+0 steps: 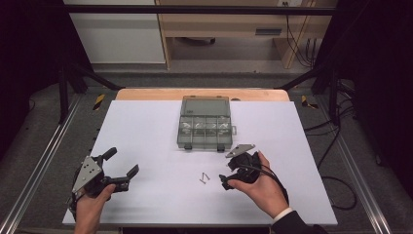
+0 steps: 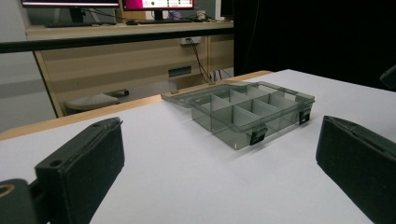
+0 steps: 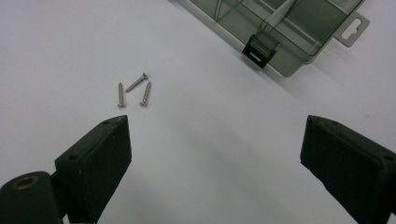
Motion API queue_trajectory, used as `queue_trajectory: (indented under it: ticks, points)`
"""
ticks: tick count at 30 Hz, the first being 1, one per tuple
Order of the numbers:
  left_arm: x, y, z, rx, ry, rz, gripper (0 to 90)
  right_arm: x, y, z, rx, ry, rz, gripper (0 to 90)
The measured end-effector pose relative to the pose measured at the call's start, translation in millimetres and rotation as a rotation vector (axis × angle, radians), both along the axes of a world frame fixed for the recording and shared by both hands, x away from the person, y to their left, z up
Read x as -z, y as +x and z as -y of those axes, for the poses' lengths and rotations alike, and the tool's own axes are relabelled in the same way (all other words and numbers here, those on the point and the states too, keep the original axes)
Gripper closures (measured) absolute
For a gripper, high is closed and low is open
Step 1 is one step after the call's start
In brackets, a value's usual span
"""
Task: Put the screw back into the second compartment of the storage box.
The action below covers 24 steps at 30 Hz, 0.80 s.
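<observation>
Three small screws lie loose on the white counter, left of centre in the right gripper view and at lower centre of the high view, just left of the right hand-held gripper. That gripper's jaws stand wide apart with nothing between them, the screws lying beyond the left jaw tip. The left hand-held gripper, at the lower left of the high view, is likewise spread apart and empty. A clear compartment box sits at upper centre of the high view, lid open and laid back, well apart from the screws.
</observation>
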<state>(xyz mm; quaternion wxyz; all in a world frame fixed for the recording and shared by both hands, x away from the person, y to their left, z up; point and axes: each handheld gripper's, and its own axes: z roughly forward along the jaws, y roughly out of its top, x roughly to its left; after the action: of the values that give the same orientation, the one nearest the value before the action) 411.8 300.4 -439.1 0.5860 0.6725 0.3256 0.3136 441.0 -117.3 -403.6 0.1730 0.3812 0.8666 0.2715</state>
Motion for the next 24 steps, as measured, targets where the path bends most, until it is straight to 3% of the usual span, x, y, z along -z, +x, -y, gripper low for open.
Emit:
queue_trajectory:
  ticks: [6, 13, 24]
  points:
    - [0.2, -1.2, 1.6, 0.010, 0.007, -0.001, 1.0, 8.2, 5.2, -10.5, 0.006, 0.004, -0.015, 8.8]
    - [-0.1, -1.8, 0.6, 0.007, -0.008, -0.002, 1.0, 15.7, 8.2, -24.3, 0.007, -0.033, -0.045, 9.9]
    - [0.6, -3.9, 5.3, 0.030, 0.017, -0.007, 1.0, 25.2, 17.6, -44.5, -0.001, -0.077, -0.104, 10.8]
